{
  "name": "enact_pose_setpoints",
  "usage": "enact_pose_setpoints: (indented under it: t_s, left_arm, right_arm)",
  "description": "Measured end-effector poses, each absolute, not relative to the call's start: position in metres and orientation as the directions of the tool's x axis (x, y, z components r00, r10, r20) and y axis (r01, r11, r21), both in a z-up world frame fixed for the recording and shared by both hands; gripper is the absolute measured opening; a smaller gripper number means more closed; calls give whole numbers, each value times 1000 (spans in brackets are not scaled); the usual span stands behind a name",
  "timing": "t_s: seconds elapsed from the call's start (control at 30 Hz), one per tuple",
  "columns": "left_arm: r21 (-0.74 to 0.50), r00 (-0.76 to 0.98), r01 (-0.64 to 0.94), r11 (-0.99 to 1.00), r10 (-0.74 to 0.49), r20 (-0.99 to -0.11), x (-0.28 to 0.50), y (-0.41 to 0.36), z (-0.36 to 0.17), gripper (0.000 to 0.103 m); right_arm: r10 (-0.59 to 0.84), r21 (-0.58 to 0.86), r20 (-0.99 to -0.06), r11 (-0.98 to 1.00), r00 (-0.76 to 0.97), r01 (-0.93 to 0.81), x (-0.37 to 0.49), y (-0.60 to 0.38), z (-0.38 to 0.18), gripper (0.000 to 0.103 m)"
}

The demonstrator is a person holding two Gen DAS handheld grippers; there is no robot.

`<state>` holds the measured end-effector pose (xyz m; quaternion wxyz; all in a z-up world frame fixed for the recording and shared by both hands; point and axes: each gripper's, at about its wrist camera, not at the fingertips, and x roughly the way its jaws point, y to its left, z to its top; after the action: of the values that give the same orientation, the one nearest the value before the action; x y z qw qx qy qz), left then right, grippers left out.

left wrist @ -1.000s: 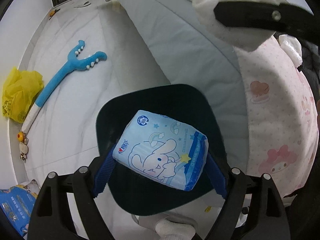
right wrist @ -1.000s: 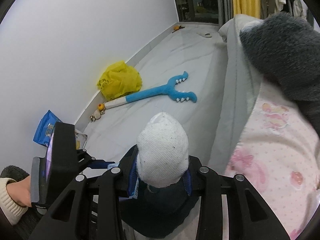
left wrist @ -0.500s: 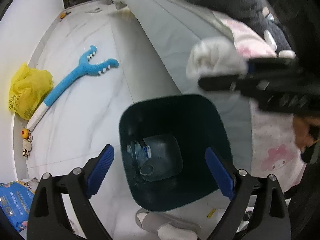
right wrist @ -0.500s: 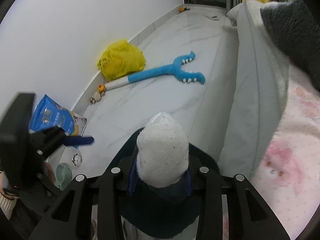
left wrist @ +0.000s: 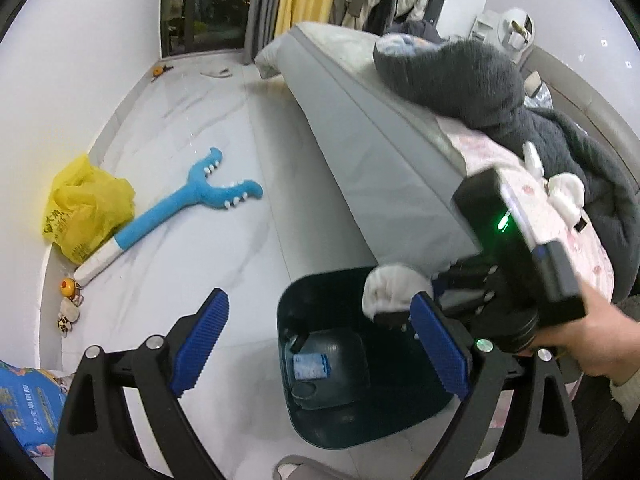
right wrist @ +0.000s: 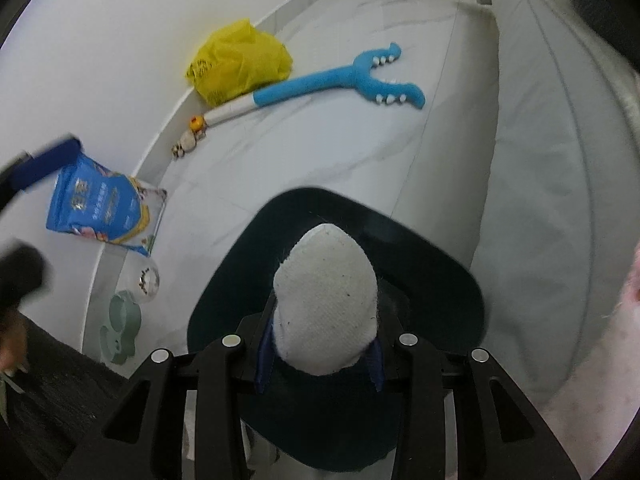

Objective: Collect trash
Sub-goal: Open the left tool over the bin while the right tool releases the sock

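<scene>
— What do your fingers have right now?

— My right gripper (right wrist: pixel 320 356) is clamped on a white sock (right wrist: pixel 326 300); the blue pads press its lower sides and the toe end sticks out ahead of them. My left gripper (left wrist: pixel 320 344) holds nothing, its fingers (left wrist: pixel 200 344) spread wide apart.

— Where is the sock in relation to the bin?

— Right over it. From the right wrist the sock sits above the dark teal bin (right wrist: pixel 448 276), inside the outline of its rim. From the left wrist I see the sock (left wrist: pixel 394 288) at the far right edge of the bin (left wrist: pixel 320 432), gripped by the other tool, with my right hand (left wrist: pixel 592 340) behind it.

— Anything inside the bin?

— A light blue packet (left wrist: pixel 310 366) lies at the bottom among dark shapes I cannot make out.

— And around it?

— The bin stands on the pale floor just beside a grey bed (left wrist: pixel 372 152). A dark fuzzy blanket (left wrist: pixel 460 76) lies on top of the bed. Well apart on the floor lies a blue forked plush toy (left wrist: pixel 192 200), its white handle end near a yellow plastic bag (left wrist: pixel 84 208) against the wall. A blue pouch (right wrist: pixel 100 208) leans at the wall nearer me.
</scene>
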<state>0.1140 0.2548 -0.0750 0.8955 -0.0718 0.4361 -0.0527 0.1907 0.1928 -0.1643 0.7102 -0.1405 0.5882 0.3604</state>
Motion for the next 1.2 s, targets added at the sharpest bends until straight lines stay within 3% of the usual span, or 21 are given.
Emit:
enact_pose_setpoints:
  t_s: [0.2,0.3,0.37,0.5,0.67,1.2]
  left_arm:
    - [-166,654,26,986,-142,-743,114,259,-59,94]
    - [-165,676,13,986,-130,-725,113,260,-50,94]
    - [-169,689,9,986,-128,-714,114,261,-45,93]
    - [-163,717,13,987,-122,-686,115,258,-32,92]
    - [-161,740,24,987,-126,-660,117,248,-17,92]
    - [-166,794,89,982,-170,-584,135,198,21,92]
  right_arm:
    - [292,203,-956,695,13,-690,184,197,-180,39]
    - [268,192,-963,692,1,-696,182,196,-184,47]
    - [253,184,-968,691,-5,-699,182,195,-186,58]
    - [244,168,-970,691,8,-703,179,190,-180,61]
    - [281,172,-959,688,41,-705,179,181,-159,67]
    - [457,192,-863,689,213,-699,177,119,-74,71]
